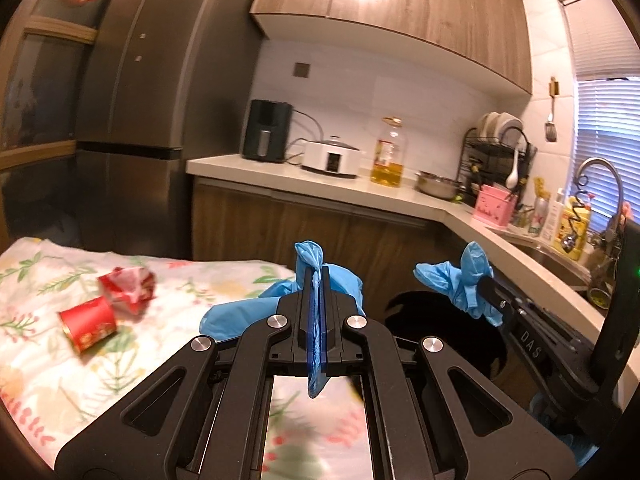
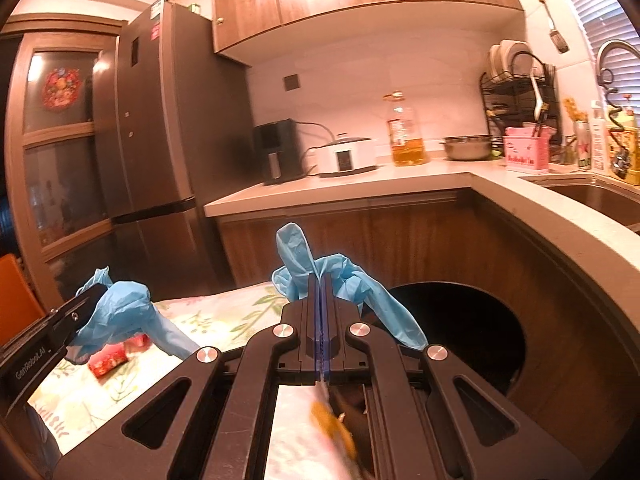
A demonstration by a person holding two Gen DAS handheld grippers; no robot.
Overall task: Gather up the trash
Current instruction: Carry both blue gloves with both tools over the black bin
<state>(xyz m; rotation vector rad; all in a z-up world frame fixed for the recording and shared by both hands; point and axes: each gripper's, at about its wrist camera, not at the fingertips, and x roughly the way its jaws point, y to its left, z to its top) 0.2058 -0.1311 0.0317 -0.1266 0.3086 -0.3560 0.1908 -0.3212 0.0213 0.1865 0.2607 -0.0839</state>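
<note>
My left gripper (image 1: 317, 280) is shut on a blue disposable glove (image 1: 240, 314), held above the floral-cloth table (image 1: 48, 380). My right gripper (image 2: 319, 284) is shut on a second blue glove (image 2: 384, 312), held near the black trash bin (image 2: 472, 336). Each gripper shows in the other's view: the right one (image 1: 486, 284) with its glove (image 1: 460, 280), the left one (image 2: 86, 298) with its glove (image 2: 120, 316). A red paper cup (image 1: 89, 324) lies on its side on the cloth beside a crumpled red wrapper (image 1: 130, 286).
The bin's dark opening (image 1: 440, 332) sits between the table's right end and the wooden counter cabinets (image 2: 560, 300). The countertop (image 1: 320, 184) carries appliances, an oil bottle, a pot and a dish rack. A sink (image 2: 592, 194) is at the right, a fridge (image 1: 152, 100) at the left.
</note>
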